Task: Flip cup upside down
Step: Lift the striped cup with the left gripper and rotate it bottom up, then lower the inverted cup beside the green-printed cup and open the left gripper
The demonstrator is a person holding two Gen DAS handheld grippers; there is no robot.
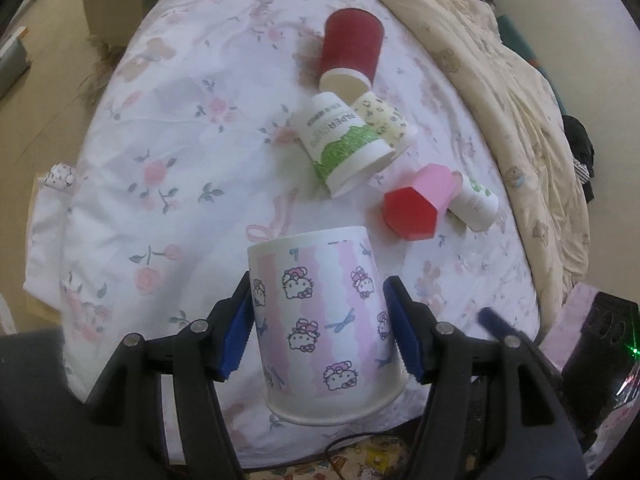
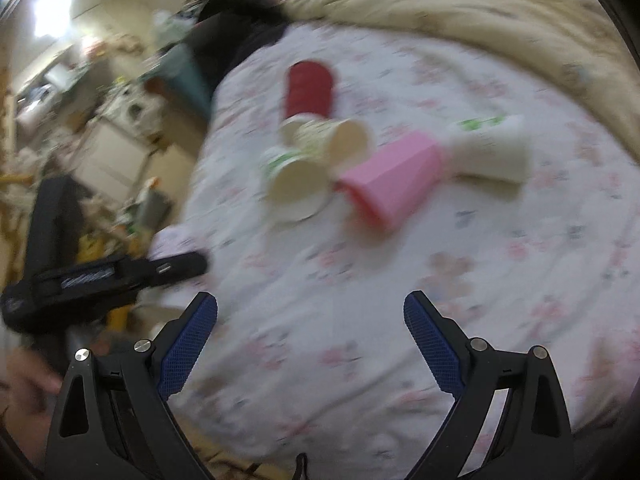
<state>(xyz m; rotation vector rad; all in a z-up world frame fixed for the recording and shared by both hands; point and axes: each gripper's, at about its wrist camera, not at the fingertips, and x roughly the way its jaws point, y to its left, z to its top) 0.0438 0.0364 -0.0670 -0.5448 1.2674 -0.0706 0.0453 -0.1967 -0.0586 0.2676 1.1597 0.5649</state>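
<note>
My left gripper (image 1: 318, 294) is shut on a white and pink cartoon-cat paper cup (image 1: 324, 324), its blue pads (image 1: 236, 336) pressing both sides. The cup is held above the flowered bed sheet (image 1: 168, 132), base up and away from me, rim low and toward the camera. My right gripper (image 2: 310, 312) is open and empty over the sheet (image 2: 360, 320); this view is blurred. The left gripper's body (image 2: 100, 276) shows at its left.
Several cups lie tipped on the sheet: a red ribbed one (image 1: 350, 50) (image 2: 310, 88), a green-and-white one (image 1: 344, 144) (image 2: 294, 184), a yellowish one (image 1: 386, 120), a pink hexagonal one (image 1: 420, 204) (image 2: 390, 180), a small white one (image 1: 478, 204) (image 2: 494, 148). A beige quilt (image 1: 500, 60) lies along the right.
</note>
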